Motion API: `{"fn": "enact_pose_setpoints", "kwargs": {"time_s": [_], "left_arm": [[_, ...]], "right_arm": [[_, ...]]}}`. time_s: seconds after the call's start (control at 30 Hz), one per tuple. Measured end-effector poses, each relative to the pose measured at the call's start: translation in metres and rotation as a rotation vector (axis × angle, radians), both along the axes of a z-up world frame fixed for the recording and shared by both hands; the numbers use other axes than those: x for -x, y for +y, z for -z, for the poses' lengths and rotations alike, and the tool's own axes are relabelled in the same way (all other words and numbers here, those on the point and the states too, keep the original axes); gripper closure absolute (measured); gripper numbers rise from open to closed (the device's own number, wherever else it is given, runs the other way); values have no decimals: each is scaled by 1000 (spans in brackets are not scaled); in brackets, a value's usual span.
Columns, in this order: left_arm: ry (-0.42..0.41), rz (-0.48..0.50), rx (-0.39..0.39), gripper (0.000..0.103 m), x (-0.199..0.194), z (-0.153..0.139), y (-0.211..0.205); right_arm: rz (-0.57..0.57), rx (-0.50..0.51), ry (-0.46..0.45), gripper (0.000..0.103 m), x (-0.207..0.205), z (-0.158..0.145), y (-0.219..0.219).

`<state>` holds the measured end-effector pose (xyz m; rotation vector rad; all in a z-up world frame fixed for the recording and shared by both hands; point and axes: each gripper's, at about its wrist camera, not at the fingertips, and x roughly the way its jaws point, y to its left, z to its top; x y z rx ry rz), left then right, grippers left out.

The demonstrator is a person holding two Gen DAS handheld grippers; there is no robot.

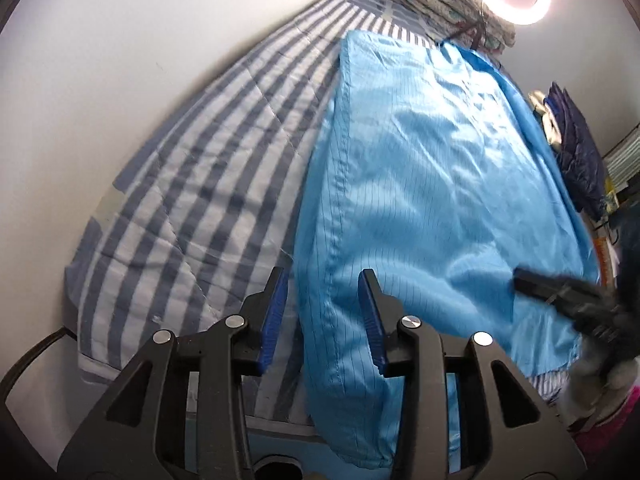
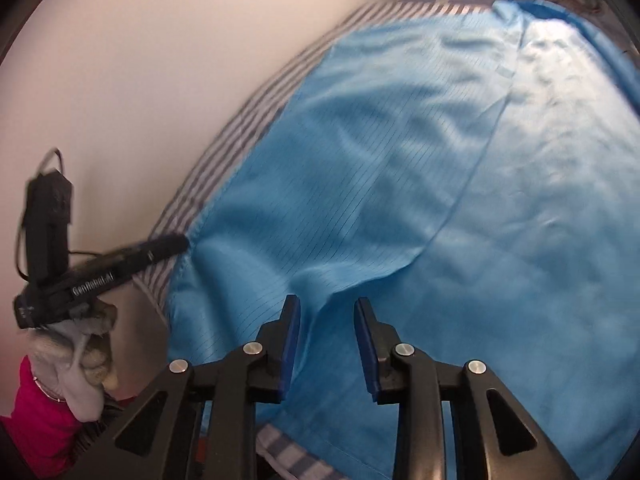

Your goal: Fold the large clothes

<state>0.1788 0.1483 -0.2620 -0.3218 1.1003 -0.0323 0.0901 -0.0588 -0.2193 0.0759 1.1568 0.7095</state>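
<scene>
Garment of light blue pinstriped fabric (image 1: 432, 184) is spread flat over a bed covered by a blue-and-white striped quilt (image 1: 208, 168).

The left gripper (image 1: 323, 316) is held with its blue-padded fingers (image 1: 275, 316) spread apart over the garment's near left edge, nothing being pinched. The right gripper (image 2: 327, 340) is likewise seen parted above a raised crease near the cloth's lower hem. A white-gloved hand (image 2: 82, 354) is seen gripping the left tool's handle beside the pale wall (image 1: 120, 48).
</scene>
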Motion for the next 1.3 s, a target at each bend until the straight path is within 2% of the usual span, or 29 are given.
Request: {"fn": "enact_pose_setpoints", "kwargs": {"time_s": [0.13,0.27,0.37,0.5,0.63,0.8,0.93,1.07,1.17,1.3], "left_arm": [[50,-7,-105,66,-1,13,-7],[52,-24,-70,66,1,16,1],[34,-54,-32,66,6,9,10],[10,-67,-3,66,11,-3,18],[4,-56,7,66,14,-7,17],[15,-75,13,66,15,-4,24],[4,-91,46,66,16,-11,30],[-20,-80,63,66,24,-25,25],[-48,-73,67,66,31,-42,14],[-110,-55,25,66,43,-78,-6]], "right_arm": [[20,-20,-107,74,-7,-28,-7],[8,-21,-167,74,-37,-40,18],[-13,-4,-181,74,-69,-31,53],[-34,90,-209,74,-101,-5,97],[-44,112,-147,76,-114,22,123],[-82,126,-168,75,-114,29,145],[-72,46,-155,75,-99,4,127],[-102,2,-197,74,-59,-24,93],[-106,2,-240,74,-30,-37,67],[-46,-26,-297,70,-2,-60,18]]}}
